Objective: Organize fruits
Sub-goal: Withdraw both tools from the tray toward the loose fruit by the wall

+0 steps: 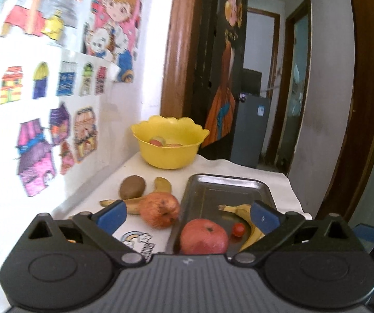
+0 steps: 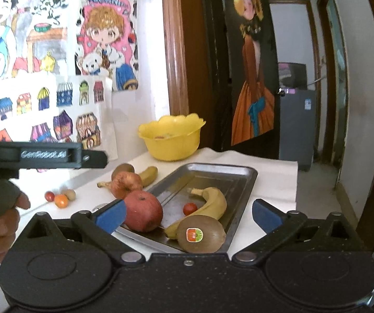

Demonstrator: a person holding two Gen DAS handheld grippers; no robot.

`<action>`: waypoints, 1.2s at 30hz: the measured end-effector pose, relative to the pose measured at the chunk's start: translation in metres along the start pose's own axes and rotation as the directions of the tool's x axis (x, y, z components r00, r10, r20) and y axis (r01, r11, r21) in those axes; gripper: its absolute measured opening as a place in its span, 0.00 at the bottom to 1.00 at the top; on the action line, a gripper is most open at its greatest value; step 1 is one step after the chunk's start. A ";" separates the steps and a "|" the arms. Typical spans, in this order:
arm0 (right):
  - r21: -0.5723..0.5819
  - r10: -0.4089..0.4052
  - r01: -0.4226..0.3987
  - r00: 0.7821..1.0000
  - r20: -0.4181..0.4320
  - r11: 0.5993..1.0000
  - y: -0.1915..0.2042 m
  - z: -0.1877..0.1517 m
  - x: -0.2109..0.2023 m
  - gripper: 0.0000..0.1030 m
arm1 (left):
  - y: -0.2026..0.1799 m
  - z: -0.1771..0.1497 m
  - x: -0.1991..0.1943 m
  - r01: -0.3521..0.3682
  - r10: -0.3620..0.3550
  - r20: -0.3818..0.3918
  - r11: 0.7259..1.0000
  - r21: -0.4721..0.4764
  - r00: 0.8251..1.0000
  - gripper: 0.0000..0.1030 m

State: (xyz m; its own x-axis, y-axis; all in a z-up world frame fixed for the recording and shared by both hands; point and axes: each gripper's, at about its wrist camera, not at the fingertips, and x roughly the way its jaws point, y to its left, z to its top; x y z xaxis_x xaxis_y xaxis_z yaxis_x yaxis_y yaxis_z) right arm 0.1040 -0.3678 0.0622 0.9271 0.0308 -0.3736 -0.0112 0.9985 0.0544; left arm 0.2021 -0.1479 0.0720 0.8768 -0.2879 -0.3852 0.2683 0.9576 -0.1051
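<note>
Steel tray (image 2: pixel 241 180) is seen on the white-covered table (image 2: pixel 273 182), holding a red apple (image 2: pixel 143 214), a yellow banana (image 2: pixel 210 204), a cherry tomato (image 2: pixel 190 208) and, at 6 o'clock, a brown kiwi (image 2: pixel 201 237) bearing a red-and-green sticker whose writing cannot be read. "GenRobot.AI" is printed on the left gripper (image 2: pixel 43 155) at 9 o'clock. Both the right gripper (image 2: pixel 187 215) and the left are held wide open, with nothing gripped. A yellow bowl (image 1: pixel 170 140) sits at 12 o'clock.
</note>
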 end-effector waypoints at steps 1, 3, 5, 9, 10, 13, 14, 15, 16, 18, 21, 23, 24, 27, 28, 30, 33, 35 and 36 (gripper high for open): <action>0.000 -0.006 0.006 1.000 0.007 1.000 0.003 0.000 -0.007 0.99 | 0.003 -0.001 -0.008 -0.005 0.005 0.008 1.000 -0.005 1.000 0.99; -0.002 -0.014 0.014 1.000 0.019 1.000 0.009 0.001 -0.019 0.99 | 0.010 -0.005 -0.024 -0.015 0.015 0.021 1.000 -0.013 1.000 0.99; -0.002 -0.018 0.018 0.999 0.031 1.000 0.015 0.001 -0.031 0.99 | 0.016 -0.008 -0.036 -0.025 0.026 0.030 1.000 -0.018 0.999 0.99; 0.006 -0.026 0.026 0.999 0.047 1.000 0.026 -0.002 -0.052 0.99 | 0.030 -0.017 -0.061 -0.052 0.053 0.041 0.998 -0.025 0.998 0.99; 0.008 -0.029 0.029 0.998 0.046 1.000 0.029 -0.003 -0.056 0.99 | 0.034 -0.019 -0.067 -0.060 0.061 0.041 0.998 -0.025 0.997 0.99; 0.005 -0.031 0.031 0.998 0.047 1.000 0.039 -0.006 -0.070 0.99 | 0.044 -0.026 -0.083 -0.080 0.081 0.041 0.996 -0.026 0.996 0.99; 0.004 -0.029 0.029 0.999 0.045 1.000 0.043 -0.007 -0.073 0.99 | 0.047 -0.029 -0.089 -0.086 0.087 0.039 0.996 -0.027 0.995 0.99; 0.002 -0.030 0.030 0.999 0.040 1.000 0.046 -0.008 -0.076 0.99 | 0.051 -0.033 -0.094 -0.093 0.094 0.036 0.995 -0.029 0.995 0.99; 0.001 -0.033 0.033 0.999 0.035 0.999 0.050 -0.010 -0.079 0.99 | 0.054 -0.035 -0.098 -0.100 0.101 0.031 0.995 -0.031 0.994 0.99; 0.001 -0.031 0.031 0.999 0.025 1.000 0.057 -0.013 -0.085 0.99 | 0.060 -0.041 -0.106 -0.112 0.113 0.020 0.993 -0.030 0.993 0.99; -0.002 -0.020 0.020 1.000 0.010 1.000 0.068 -0.018 -0.091 0.99 | 0.070 -0.050 -0.119 -0.138 0.139 0.011 0.990 -0.028 0.990 0.99; -0.002 -0.019 0.019 1.000 0.002 1.000 0.075 -0.021 -0.095 0.99 | 0.077 -0.055 -0.125 -0.150 0.150 -0.001 0.988 -0.031 0.989 0.99; 0.001 -0.018 0.018 1.000 -0.002 1.000 0.079 -0.023 -0.097 0.99 | 0.081 -0.058 -0.129 -0.158 0.158 -0.005 0.987 -0.032 0.987 0.99; 0.003 -0.008 0.008 1.000 -0.012 1.000 0.088 -0.029 -0.102 0.99 | 0.089 -0.066 -0.139 -0.175 0.175 -0.012 0.984 -0.042 0.985 0.99; 0.003 -0.006 0.006 1.000 -0.017 1.000 0.092 -0.032 -0.104 0.99 | 0.091 -0.068 -0.142 -0.178 0.177 -0.013 0.983 -0.043 0.984 0.99; 0.001 -0.004 0.004 0.999 -0.032 1.000 0.098 -0.035 -0.106 0.99 | 0.095 -0.073 -0.147 -0.186 0.185 -0.017 0.982 -0.044 0.983 0.99; -0.007 0.001 -0.001 0.999 -0.048 1.000 0.106 -0.040 -0.108 0.99 | 0.100 -0.078 -0.154 -0.199 0.198 -0.019 0.979 -0.044 0.980 0.99; -0.009 0.007 -0.008 0.998 -0.058 1.000 0.110 -0.042 -0.109 0.99 | 0.104 -0.080 -0.158 -0.207 0.206 -0.022 0.977 -0.048 0.978 0.99; -0.011 0.011 -0.012 0.998 -0.061 1.000 0.113 -0.043 -0.109 0.99 | 0.105 -0.080 -0.159 -0.211 0.210 -0.025 0.976 -0.049 0.977 0.99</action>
State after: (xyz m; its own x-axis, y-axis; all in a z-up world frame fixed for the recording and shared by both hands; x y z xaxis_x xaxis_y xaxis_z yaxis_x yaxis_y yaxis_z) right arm -0.0146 -0.2567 0.0695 0.9022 0.0444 -0.4291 -0.0261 0.9985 0.0484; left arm 0.0586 -0.0002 0.0485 0.9033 -0.0797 -0.4215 0.0570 0.9962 -0.0664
